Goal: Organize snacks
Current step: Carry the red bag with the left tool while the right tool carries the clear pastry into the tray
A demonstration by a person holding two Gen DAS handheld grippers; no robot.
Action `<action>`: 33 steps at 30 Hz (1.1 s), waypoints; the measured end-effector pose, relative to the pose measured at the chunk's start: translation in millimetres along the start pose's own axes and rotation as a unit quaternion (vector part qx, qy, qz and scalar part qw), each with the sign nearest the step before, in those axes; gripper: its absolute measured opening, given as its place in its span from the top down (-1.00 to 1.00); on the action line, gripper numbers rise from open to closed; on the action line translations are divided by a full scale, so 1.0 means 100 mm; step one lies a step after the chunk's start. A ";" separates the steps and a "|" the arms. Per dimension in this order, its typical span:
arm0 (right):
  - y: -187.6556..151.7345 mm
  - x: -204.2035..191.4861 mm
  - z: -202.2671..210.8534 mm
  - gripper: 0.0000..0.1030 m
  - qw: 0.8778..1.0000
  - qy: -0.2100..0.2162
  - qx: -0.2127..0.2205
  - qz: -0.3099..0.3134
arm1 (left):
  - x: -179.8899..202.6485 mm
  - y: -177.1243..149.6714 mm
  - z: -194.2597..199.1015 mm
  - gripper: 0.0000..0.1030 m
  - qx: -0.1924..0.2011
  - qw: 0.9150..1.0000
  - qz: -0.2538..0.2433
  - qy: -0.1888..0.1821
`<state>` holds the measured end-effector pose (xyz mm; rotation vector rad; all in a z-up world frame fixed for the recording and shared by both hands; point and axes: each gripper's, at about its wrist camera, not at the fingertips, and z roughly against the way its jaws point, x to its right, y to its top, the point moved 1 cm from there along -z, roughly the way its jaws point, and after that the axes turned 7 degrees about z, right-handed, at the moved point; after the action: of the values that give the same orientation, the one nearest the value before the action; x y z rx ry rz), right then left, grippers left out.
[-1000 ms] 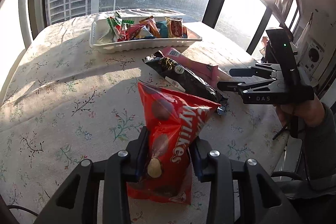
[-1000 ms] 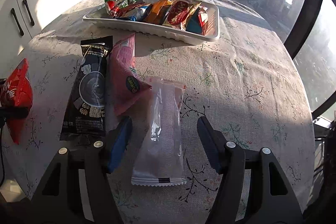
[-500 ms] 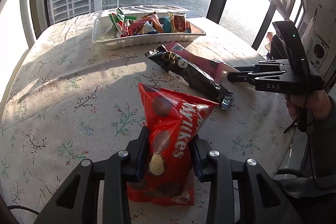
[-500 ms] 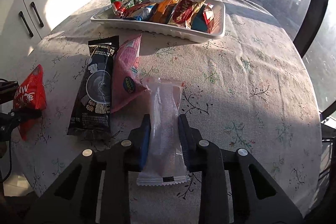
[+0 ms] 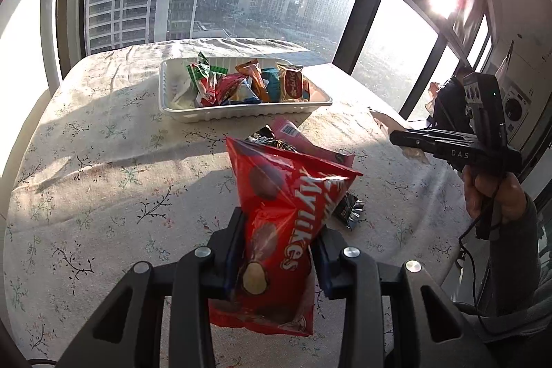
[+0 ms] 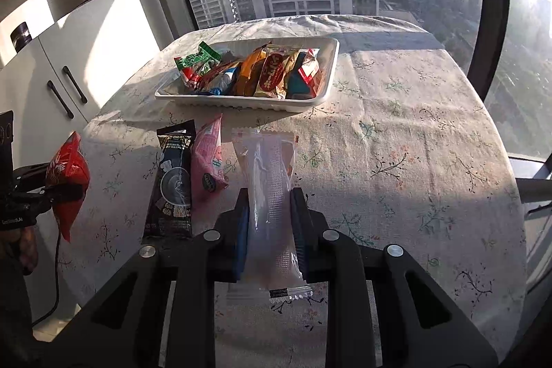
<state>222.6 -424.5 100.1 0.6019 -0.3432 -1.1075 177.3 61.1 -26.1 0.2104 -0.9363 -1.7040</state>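
The right gripper (image 6: 269, 226), apart a second ago, has clamped and lifted the clear packet (image 6: 270, 206); the left gripper (image 5: 277, 250) stays clamped on the red bag (image 5: 283, 223). Both look ready for the tray (image 6: 324, 92), upper centre.

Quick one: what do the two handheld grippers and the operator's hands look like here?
Both grippers are matte black with silver bolt heads. The right gripper has blue finger pads; "DAS" is printed in white on its side. The right hand is bare, with a grey sleeve and a thin black cable. The left gripper looks alike.
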 end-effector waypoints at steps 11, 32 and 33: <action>0.90 0.09 -0.11 0.59 0.995 0.060 0.074 -0.029 | -0.10 0.96 -0.13 0.27 0.039 0.999 0.007 0.008; 1.89 0.10 -1.72 0.59 0.995 0.055 0.044 -0.069 | -0.34 2.06 -1.80 0.27 -0.024 0.995 0.053 0.083; 1.89 0.10 -1.75 0.59 0.996 0.048 0.044 -0.066 | -0.34 2.07 -1.84 0.27 -0.024 0.995 0.052 0.086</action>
<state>459.7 -325.8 76.0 0.7618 -0.2716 -1.1904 447.0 -8.5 -20.6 0.2674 -0.7649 -1.5846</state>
